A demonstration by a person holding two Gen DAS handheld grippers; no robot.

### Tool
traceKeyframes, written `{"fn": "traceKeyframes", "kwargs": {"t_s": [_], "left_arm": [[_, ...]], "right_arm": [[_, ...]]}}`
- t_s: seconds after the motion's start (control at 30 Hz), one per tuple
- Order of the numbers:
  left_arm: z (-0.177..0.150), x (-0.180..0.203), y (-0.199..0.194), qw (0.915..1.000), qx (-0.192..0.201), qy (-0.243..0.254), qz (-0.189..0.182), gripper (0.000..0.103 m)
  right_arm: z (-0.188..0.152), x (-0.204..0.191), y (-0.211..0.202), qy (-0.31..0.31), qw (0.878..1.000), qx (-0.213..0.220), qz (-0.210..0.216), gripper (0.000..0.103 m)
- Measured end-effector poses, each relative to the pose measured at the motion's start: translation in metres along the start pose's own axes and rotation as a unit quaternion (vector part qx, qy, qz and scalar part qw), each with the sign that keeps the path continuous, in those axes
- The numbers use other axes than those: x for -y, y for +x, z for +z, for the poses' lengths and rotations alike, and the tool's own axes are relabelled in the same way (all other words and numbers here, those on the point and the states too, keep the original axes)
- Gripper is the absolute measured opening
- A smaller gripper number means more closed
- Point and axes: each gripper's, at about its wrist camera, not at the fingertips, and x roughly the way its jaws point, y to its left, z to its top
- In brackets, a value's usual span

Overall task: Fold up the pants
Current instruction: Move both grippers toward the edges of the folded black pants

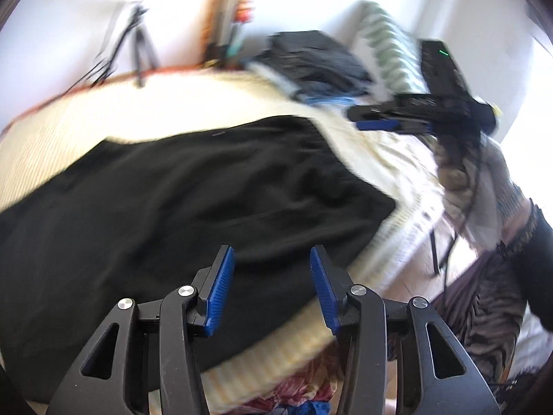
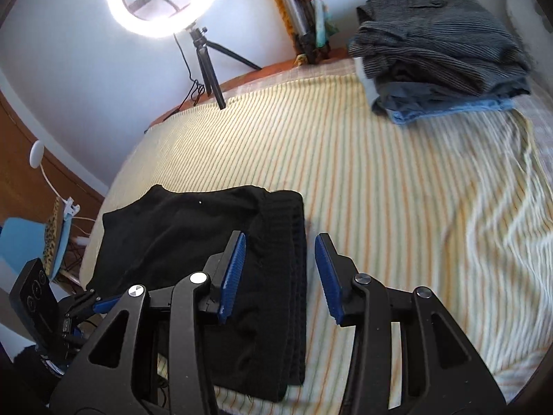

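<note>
Honestly there's no readable text, label, brand or number anywhere in these two views. Closest thing to a sign is a small green light glowing on the black device on the right in the left wrist view, but it's just a blurred streak, no characters. In the right wrist view, the black device at the near left edge has a few round ring-shaped marks on its face, symbols maybe, though I can't make out what they are. The colourful spines of the stack leaning at the far wall look printed, but they're too small and smeared to read.
</note>
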Motion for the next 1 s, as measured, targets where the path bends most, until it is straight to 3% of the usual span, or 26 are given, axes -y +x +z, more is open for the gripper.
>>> {"fn": "traceKeyframes", "kwargs": {"t_s": [0.23,0.37,0.57,0.7,0.87,1.0], "left_arm": [[0.017,0.074,0.028,0.9938,-0.014,0.107,-0.027,0.044],[0.023,0.109,0.061,0.9859,-0.048,0.155,-0.04,0.044],[0.032,0.114,0.103,0.9858,-0.094,0.134,-0.037,0.044],[0.041,0.106,0.111,0.9895,-0.09,0.111,-0.021,0.043],[0.038,0.117,0.125,0.9835,-0.099,0.151,0.012,0.043],[0.04,0.12,0.129,0.9849,-0.089,0.146,0.029,0.043]], "right_arm": [[-0.001,0.022,-0.022,0.032,0.999,0.021,-0.007,0.044],[0.005,0.032,-0.033,0.041,0.999,0.034,-0.008,0.044],[0.012,0.038,-0.035,0.038,0.999,0.035,-0.011,0.044],[0.015,0.039,-0.035,0.036,0.999,0.036,-0.004,0.044],[0.019,0.034,-0.044,0.03,0.998,0.049,0.004,0.044],[0.021,0.039,-0.044,0.046,0.998,0.047,0.021,0.044]]}}
